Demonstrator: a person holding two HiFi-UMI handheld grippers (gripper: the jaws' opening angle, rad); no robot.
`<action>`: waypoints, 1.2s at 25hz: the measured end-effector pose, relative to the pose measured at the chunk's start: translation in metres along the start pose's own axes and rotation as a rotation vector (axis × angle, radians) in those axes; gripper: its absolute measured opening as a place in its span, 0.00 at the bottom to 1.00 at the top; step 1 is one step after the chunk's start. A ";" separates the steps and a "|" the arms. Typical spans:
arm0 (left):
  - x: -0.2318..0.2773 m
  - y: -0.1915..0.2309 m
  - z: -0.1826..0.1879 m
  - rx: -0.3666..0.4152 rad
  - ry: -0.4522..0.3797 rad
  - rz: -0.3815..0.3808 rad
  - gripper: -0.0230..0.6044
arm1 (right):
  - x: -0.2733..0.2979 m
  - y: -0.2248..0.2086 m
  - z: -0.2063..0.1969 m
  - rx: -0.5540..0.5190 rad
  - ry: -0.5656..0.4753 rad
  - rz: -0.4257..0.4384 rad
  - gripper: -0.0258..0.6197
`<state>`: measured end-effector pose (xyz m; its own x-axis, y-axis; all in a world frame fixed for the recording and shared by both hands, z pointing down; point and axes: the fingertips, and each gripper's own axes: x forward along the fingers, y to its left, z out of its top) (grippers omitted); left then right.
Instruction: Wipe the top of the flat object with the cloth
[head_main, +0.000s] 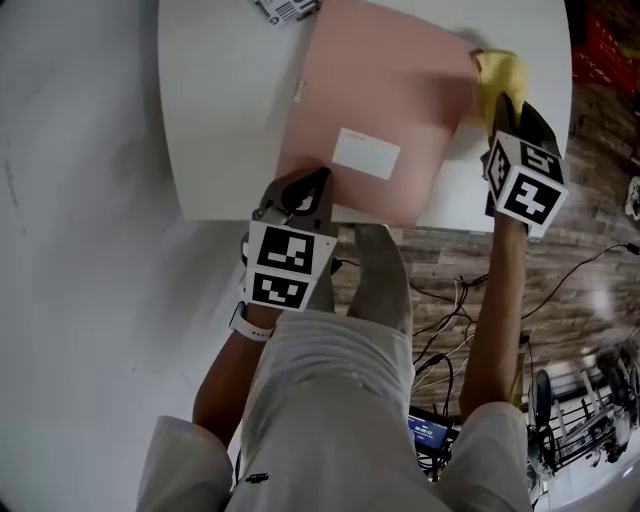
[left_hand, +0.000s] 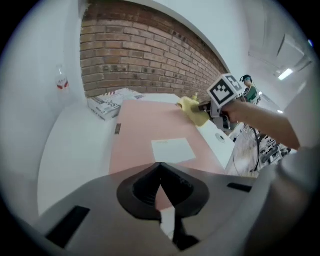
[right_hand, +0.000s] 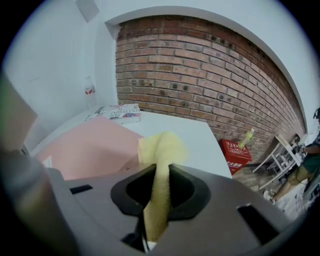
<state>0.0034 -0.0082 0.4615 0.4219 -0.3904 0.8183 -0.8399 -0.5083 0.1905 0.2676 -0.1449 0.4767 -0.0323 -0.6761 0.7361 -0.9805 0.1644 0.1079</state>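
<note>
Pale trousers (head_main: 340, 400) of the standing person lie closest below the head camera, with both forearms reaching out over the near edge of the white surface (head_main: 220, 120). Most of the surface's right half is taken by the task's thing, a pink flat sheet (head_main: 380, 90) lying skewed, one corner at the near edge and another close to the far right corner. The left gripper (head_main: 305, 192) sits at the sheet's near left corner. Its claw has the tips drawn together, pink showing in the wedge behind them; whether it nips the edge or only presses down on it I cannot tell. The right gripper (head_main: 507, 108) is by the right edge of the surface, its claw clamped on a yellow cloth (head_main: 498, 75), which bunches out ahead of the tips and meets the sheet at its far right corner. A white label (head_main: 366, 153) lies flat on the sheet toward its near side. This looks like the start of a wiping stroke, with almost all of the top not yet covered. The next move calls for pressing the cloth flat and drawing it across the pink top toward the near left, while the left claw steadies the sheet against sliding.
</note>
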 end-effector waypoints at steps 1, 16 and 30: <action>0.003 -0.003 0.012 -0.007 -0.032 -0.018 0.06 | -0.001 -0.008 -0.003 0.017 0.000 -0.010 0.13; 0.051 -0.004 0.040 -0.037 -0.039 -0.083 0.06 | 0.021 0.033 -0.002 -0.165 -0.037 0.237 0.13; 0.053 -0.004 0.038 0.019 -0.025 -0.098 0.06 | -0.014 0.079 -0.035 -0.353 -0.034 0.411 0.13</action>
<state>0.0418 -0.0559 0.4838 0.5103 -0.3574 0.7822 -0.7876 -0.5595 0.2582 0.1972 -0.0972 0.4981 -0.4111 -0.5272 0.7437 -0.7615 0.6471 0.0377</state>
